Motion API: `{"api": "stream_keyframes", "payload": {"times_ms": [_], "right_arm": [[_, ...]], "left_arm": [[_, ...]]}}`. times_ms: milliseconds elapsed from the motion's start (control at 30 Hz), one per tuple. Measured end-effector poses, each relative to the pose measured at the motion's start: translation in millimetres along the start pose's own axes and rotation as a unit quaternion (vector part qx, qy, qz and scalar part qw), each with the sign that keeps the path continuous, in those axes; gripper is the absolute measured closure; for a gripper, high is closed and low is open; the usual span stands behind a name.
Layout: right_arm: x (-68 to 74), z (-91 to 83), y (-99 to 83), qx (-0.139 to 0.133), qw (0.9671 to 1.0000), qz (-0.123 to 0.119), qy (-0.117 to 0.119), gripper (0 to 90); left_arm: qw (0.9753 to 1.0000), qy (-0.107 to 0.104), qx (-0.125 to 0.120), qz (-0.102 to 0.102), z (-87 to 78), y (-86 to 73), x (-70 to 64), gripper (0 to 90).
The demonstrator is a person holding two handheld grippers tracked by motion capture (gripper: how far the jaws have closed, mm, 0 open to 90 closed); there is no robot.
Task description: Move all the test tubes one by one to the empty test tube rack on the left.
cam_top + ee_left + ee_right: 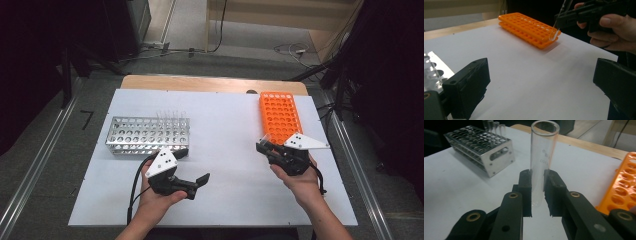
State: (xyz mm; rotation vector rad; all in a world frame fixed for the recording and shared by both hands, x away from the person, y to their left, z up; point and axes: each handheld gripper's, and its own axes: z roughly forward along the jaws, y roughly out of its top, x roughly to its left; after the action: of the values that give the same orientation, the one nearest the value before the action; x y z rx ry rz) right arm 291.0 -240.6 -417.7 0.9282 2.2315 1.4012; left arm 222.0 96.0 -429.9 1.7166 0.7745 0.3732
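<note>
Right tongs (537, 192) pinching a clear glass test tube (541, 157), upright between the black jaws, held over the near end of the orange plastic perforated rack (280, 115). Left tongs (541, 85) spread wide, holding nothing, low over the white counter (225, 165), just beside the silver metal tube rack (145, 135) bearing more clear tubes (172, 117).

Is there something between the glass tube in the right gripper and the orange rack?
Nothing visible. The right gripper holds the glass tube, whose tip hangs at the orange rack's near end.
</note>
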Motion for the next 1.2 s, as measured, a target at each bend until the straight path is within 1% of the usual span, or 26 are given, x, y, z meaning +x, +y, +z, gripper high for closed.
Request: {"api": "stream_keyframes", "payload": {"times_ms": [133, 200, 267, 433, 467, 567, 667, 733, 800, 967, 1133, 1200], "right_arm": [[16.5, 0.1, -3.4, 0.006, 0.9998, -0.011, 0.018, 74.3], [24.2, 1.6, -5.4, 0.009, 0.9995, -0.015, 0.028, 74.3], [31.9, 3.6, -7.0, 0.013, 0.999, -0.023, 0.035, 74.2], [49.5, 8.4, -8.7, 0.019, 0.9976, -0.038, 0.055, 74.2], [53.0, 9.7, -9.0, 0.021, 0.9971, -0.042, 0.06, 74.2], [63.4, 14.2, -9.7, 0.026, 0.9956, -0.053, 0.072, 74.2], [72.1, 17.9, -10.1, 0.029, 0.9944, -0.06, 0.082, 74.2], [76.5, 19.8, -10.6, 0.032, 0.9935, -0.065, 0.088, 74.2], [80.3, 21.6, -11.2, 0.035, 0.9926, -0.07, 0.093, 74.3], [88.9, 24.3, -12.1, 0.038, 0.991, -0.077, 0.103, 74.2], [93.9, 25.3, -12.1, 0.04, 0.9901, -0.076, 0.11, 74.2], [96.3, 25.3, -11.9, 0.039, 0.9897, -0.079, 0.113, 74.2]], "left_arm": [[0.9999, -0.008, -0.006, 0.007, 6.8, 8.5, -4.0, 1.9], [0.9998, -0.013, -0.012, 0.007, 8.8, 11.6, -5.6, 2.8], [0.9997, -0.017, -0.011, 0.011, 10.2, 12.8, -7.9, 3.5], [0.9993, -0.034, -0.01, 0.01, 13.5, 12.5, -14.3, 7.4], [0.9992, -0.039, -0.01, 0.009, 14.0, 12.8, -15.2, 9.0], [0.9989, -0.044, -0.01, 0.012, 16.0, 13.2, -19.7, 13.7], [0.9985, -0.051, -0.004, 0.018, 18.2, 13.0, -24.3, 20.7], [0.9984, -0.053, -0.005, 0.019, 19.5, 12.8, -27.0, 25.0], [0.9982, -0.055, -0.005, 0.021, 20.9, 12.7, -29.1, 31.2], [0.9978, -0.061, -0.004, 0.027, 23.2, 12.3, -32.7, 42.1], [0.9972, -0.068, -0.002, 0.031, 25.9, 11.5, -36.2, 49.6], [0.9969, -0.071, -0.001, 0.036, 26.8, 11.0, -37.3, 53.6]]}}
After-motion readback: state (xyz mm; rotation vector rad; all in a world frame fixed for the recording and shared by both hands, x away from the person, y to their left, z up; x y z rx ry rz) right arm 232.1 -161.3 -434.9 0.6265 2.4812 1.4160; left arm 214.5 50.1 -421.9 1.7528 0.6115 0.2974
